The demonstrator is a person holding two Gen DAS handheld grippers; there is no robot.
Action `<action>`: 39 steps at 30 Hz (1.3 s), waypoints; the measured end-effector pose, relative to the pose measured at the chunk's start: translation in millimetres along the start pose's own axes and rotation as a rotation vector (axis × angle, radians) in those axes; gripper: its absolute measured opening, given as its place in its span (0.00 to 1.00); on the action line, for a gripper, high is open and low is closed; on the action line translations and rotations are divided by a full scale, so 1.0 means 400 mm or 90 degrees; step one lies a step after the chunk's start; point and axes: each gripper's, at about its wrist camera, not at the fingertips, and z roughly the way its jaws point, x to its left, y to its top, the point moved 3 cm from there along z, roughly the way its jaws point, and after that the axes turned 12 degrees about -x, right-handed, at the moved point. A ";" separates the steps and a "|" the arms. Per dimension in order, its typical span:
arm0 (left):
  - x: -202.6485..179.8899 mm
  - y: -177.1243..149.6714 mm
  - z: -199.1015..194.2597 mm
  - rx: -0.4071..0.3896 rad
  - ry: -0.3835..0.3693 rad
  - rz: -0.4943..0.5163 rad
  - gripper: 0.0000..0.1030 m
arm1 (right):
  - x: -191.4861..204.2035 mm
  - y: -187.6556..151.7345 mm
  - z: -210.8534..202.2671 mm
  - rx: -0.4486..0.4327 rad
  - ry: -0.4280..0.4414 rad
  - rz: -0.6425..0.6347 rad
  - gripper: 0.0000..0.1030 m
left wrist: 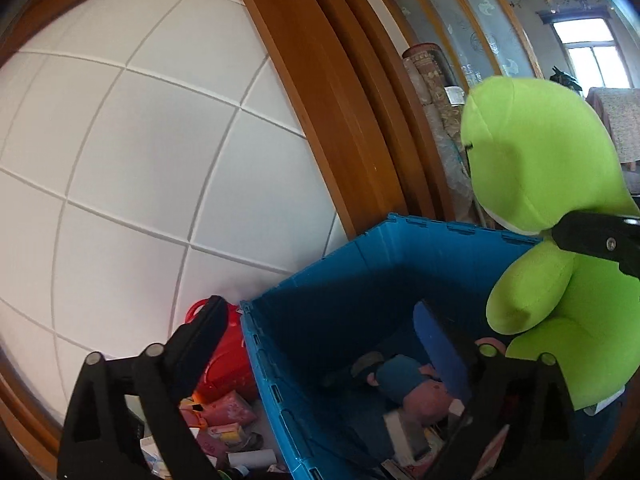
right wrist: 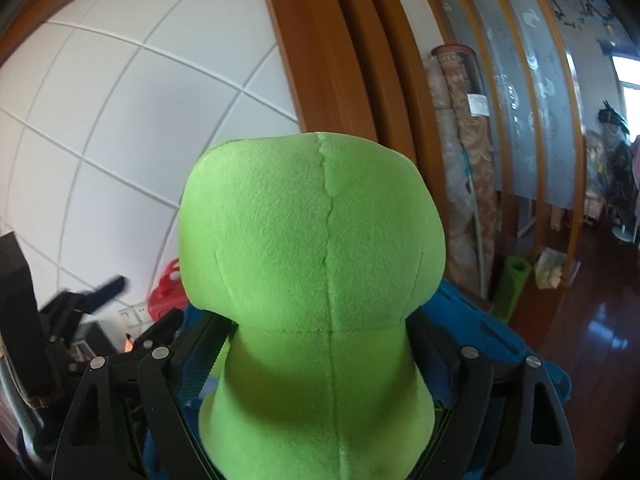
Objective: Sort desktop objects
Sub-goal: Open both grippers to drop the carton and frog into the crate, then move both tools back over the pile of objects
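Observation:
A bright green plush toy [right wrist: 320, 240] fills the right wrist view, seen from behind. My right gripper [right wrist: 322, 320] is shut on its narrow neck, with a finger touching each side. In the left wrist view the same toy [left wrist: 540, 160] hangs upright over the right side of a blue plastic crate [left wrist: 360, 248], and one black finger [left wrist: 600, 240] of the right gripper lies across it. My left gripper [left wrist: 320, 312] stands wide open above the crate with nothing between its fingers. A pink doll in blue clothes [left wrist: 412, 384] lies in the crate among boxes.
A red basket [left wrist: 228, 360] and several small boxes [left wrist: 232, 412] sit left of the crate by the white tiled wall [left wrist: 140, 140]. Behind the crate are a wooden door frame [left wrist: 332, 120] and rolled carpets [right wrist: 460, 140]. A green mat roll [right wrist: 516, 284] stands on the dark wooden floor.

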 end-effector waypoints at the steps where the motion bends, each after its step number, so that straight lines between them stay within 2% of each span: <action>1: -0.004 0.000 0.002 0.002 -0.003 -0.001 0.97 | -0.008 -0.004 0.006 0.008 0.000 0.004 0.89; 2: -0.023 0.002 -0.010 0.005 -0.004 -0.002 0.97 | -0.019 -0.006 0.008 0.013 0.000 0.016 0.95; 4: -0.003 -0.003 0.004 0.014 -0.003 0.002 0.97 | -0.019 -0.006 0.014 0.027 -0.006 -0.001 1.00; 6: -0.009 -0.002 -0.010 0.020 0.000 -0.004 0.97 | -0.013 0.007 0.012 0.027 -0.014 -0.023 1.00; 9: -0.034 0.007 -0.022 0.024 0.001 -0.012 0.97 | 0.010 0.043 -0.028 -0.004 0.004 -0.006 1.00; 15: 0.006 -0.004 -0.050 0.019 0.023 -0.040 0.97 | 0.038 0.056 -0.058 -0.022 0.017 -0.004 1.00; 22: 0.038 -0.032 -0.105 0.015 0.061 -0.065 0.97 | 0.066 0.016 -0.111 -0.035 0.050 -0.013 1.00; 39: 0.141 -0.133 -0.263 0.043 0.178 -0.115 0.97 | 0.188 -0.067 -0.182 -0.013 0.163 -0.048 1.00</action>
